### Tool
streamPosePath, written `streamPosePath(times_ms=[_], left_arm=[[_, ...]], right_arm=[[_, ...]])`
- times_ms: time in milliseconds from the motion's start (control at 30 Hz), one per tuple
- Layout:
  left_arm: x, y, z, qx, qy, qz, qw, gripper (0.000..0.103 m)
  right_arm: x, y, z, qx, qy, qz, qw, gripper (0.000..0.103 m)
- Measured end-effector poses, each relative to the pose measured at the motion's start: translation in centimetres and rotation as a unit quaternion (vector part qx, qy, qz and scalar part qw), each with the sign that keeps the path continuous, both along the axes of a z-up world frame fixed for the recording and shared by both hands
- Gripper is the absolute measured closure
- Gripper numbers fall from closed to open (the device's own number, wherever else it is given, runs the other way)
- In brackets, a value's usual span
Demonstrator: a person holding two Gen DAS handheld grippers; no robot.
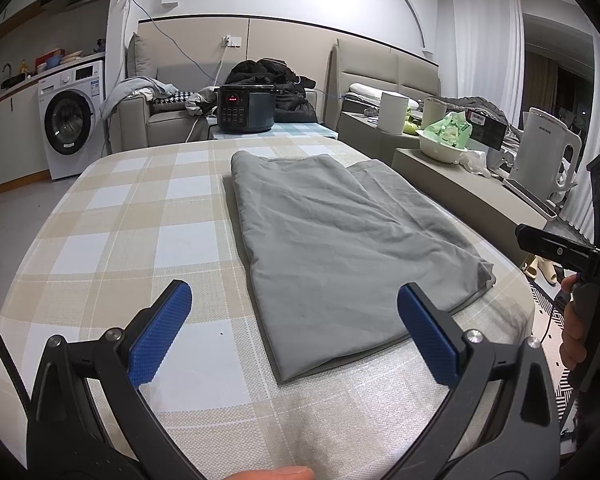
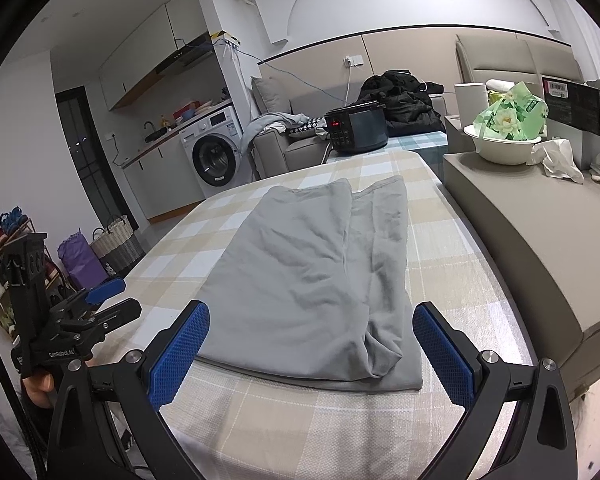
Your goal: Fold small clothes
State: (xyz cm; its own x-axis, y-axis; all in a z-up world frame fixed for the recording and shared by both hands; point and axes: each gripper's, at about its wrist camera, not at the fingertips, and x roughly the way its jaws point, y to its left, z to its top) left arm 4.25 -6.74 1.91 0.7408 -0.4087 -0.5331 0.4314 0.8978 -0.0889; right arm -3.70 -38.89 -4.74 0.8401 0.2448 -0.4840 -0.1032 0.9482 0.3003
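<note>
A: status? where's the garment

B: grey trousers (image 2: pixel 312 280) flat on the checked worktop (image 2: pixel 300 420), legs folded one over the other, lengthwise. Left gripper (image 1: pixel 296 330) and right gripper (image 2: pixel 312 354) both hover short of the near hem, jaws wide apart, holding nothing

A: next?

B: looks like the crosswise fold. Each gripper pinches a near corner, both layers, then carries it up toward the waistband
</note>
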Motion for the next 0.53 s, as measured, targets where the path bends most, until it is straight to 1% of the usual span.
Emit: streamPosePath(times_ms=[533], left_arm=[[-0.07,0.12,0.13,-0.001,-0.006,-0.002,1.0,0.001]], right_arm=[[0.04,-0.03,-0.08,-0.001,-0.001,0.0,1.0,0.0]])
